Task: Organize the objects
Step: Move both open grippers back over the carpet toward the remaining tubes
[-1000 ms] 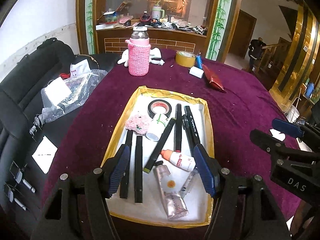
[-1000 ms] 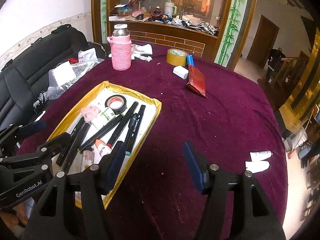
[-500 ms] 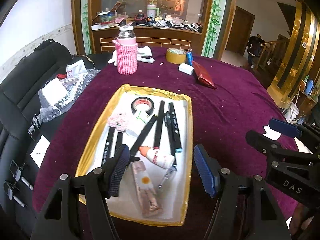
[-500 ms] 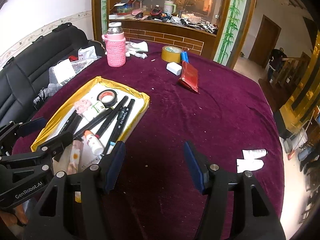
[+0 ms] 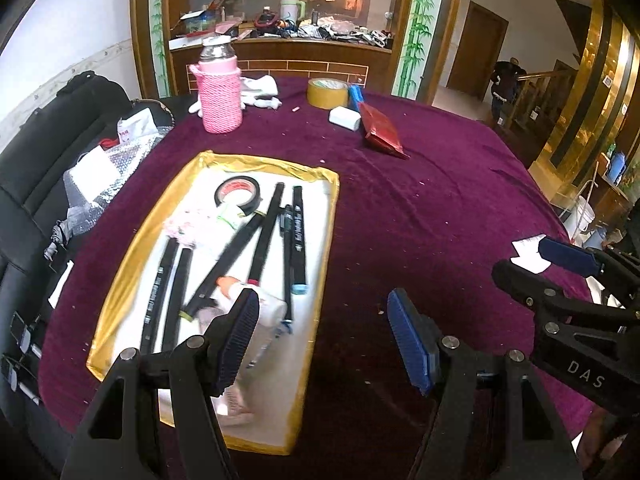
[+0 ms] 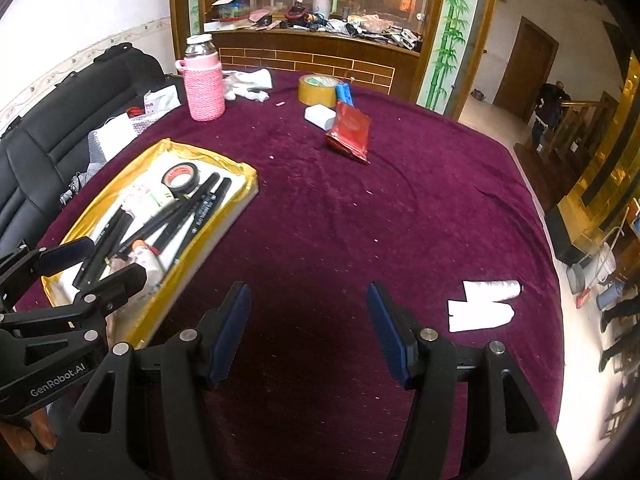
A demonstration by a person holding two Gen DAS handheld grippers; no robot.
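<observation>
A gold-rimmed white tray (image 5: 120, 280) (image 6: 244, 184) on the purple tablecloth holds several black pens (image 5: 268, 232), a black tape roll (image 5: 237, 193) (image 6: 180, 176), small white bottles and a tube. My left gripper (image 5: 320, 332) is open and empty, above the tray's near right corner. My right gripper (image 6: 308, 328) is open and empty over bare cloth right of the tray. Two white tubes (image 6: 484, 304) lie on the cloth to its right.
At the table's far side stand a pink knit-covered bottle (image 5: 220, 96), white gloves (image 5: 260, 90), a yellow tape roll (image 5: 327, 93), a white block (image 5: 344, 118) and a red packet (image 5: 380, 134). A black sofa (image 5: 36, 160) with bags borders the left.
Both grippers have moved right and back from the tray; the tray has slid left in both views. Both stay open and empty.
</observation>
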